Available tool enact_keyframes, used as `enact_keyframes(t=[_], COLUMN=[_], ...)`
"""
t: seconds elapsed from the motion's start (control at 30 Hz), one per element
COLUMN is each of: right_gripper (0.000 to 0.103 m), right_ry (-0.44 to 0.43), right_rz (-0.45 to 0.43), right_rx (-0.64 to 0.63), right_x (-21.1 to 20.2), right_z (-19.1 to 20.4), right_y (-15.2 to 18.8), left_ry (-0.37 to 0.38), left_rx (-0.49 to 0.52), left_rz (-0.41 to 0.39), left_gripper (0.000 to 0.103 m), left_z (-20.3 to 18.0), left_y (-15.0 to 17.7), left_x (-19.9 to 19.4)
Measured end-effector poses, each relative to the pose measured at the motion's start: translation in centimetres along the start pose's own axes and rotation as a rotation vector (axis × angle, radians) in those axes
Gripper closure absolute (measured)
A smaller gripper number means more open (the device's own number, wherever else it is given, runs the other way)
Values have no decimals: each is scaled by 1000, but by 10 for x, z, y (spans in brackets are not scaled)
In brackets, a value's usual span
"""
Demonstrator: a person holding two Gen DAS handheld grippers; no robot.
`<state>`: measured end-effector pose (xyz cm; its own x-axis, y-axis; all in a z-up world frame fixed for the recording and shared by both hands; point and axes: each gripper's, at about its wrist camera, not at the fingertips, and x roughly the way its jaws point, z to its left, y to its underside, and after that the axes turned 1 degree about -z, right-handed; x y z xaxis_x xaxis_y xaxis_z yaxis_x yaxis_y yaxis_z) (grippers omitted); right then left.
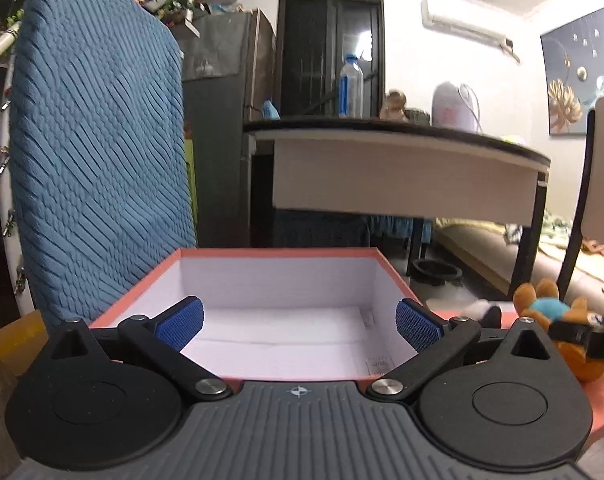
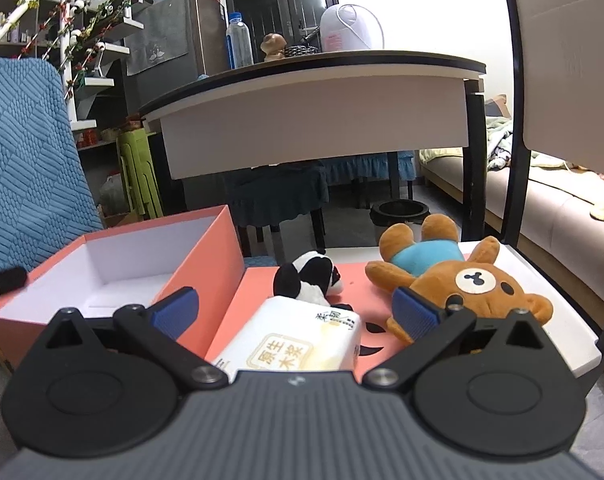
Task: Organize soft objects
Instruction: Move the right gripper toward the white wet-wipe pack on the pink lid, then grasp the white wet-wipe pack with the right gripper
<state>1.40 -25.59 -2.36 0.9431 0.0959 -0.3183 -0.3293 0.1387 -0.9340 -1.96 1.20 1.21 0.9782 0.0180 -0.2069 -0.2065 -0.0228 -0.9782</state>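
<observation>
An open salmon-pink box [image 1: 279,254] with a white, bare inside fills the left wrist view. My left gripper [image 1: 299,322] hangs open over its near wall with nothing between its blue pads. In the right wrist view the same box [image 2: 205,264] stands at the left. Beside it, on the pink lid [image 2: 245,300], lie a white tissue pack [image 2: 302,340], a black-and-white panda plush [image 2: 310,276] and a brown bear plush [image 2: 454,280] in a blue shirt. My right gripper [image 2: 295,314] is open above the tissue pack, holding nothing. The bear [image 1: 550,304] also shows at the far right of the left wrist view.
A blue quilted chair back [image 1: 97,140] rises left of the box. Behind stands a dark-topped table [image 2: 314,76] with a water bottle [image 2: 239,44]. A black bin [image 2: 400,214] sits on the floor, a sofa [image 2: 562,208] at the right, and a chair frame [image 2: 518,120] close by.
</observation>
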Motion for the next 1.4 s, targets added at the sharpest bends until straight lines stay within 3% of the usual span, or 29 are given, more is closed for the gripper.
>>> enact_keyframes(t=[0.27, 0.63, 1.07, 1.2, 1.3, 1.33, 1.4], right_gripper=[0, 0, 0, 0, 6, 17, 17], right_ry=[45, 113, 127, 96, 64, 56, 54], right_rz=[71, 153, 211, 243, 238, 234, 232], right_rx=[-51, -128, -141, -100, -89, -92, -89], right_x=[20, 51, 59, 63, 62, 61, 59], right_z=[16, 39, 28, 14, 5, 4, 1], right_y=[14, 34, 33, 34, 33, 32, 31], left_ry=[34, 52, 32, 39, 55, 60, 66], left_rx=[-42, -19, -9, -9, -13, -11, -7], left_rz=[14, 35, 49, 57, 53, 49, 38], left_gripper=[0, 0, 0, 0, 0, 0, 0], left_z=[8, 3, -2, -5, -7, -8, -10], left_y=[-7, 0, 3, 3, 1, 1, 0], left_x=[-3, -8, 0, 2, 1, 0, -1])
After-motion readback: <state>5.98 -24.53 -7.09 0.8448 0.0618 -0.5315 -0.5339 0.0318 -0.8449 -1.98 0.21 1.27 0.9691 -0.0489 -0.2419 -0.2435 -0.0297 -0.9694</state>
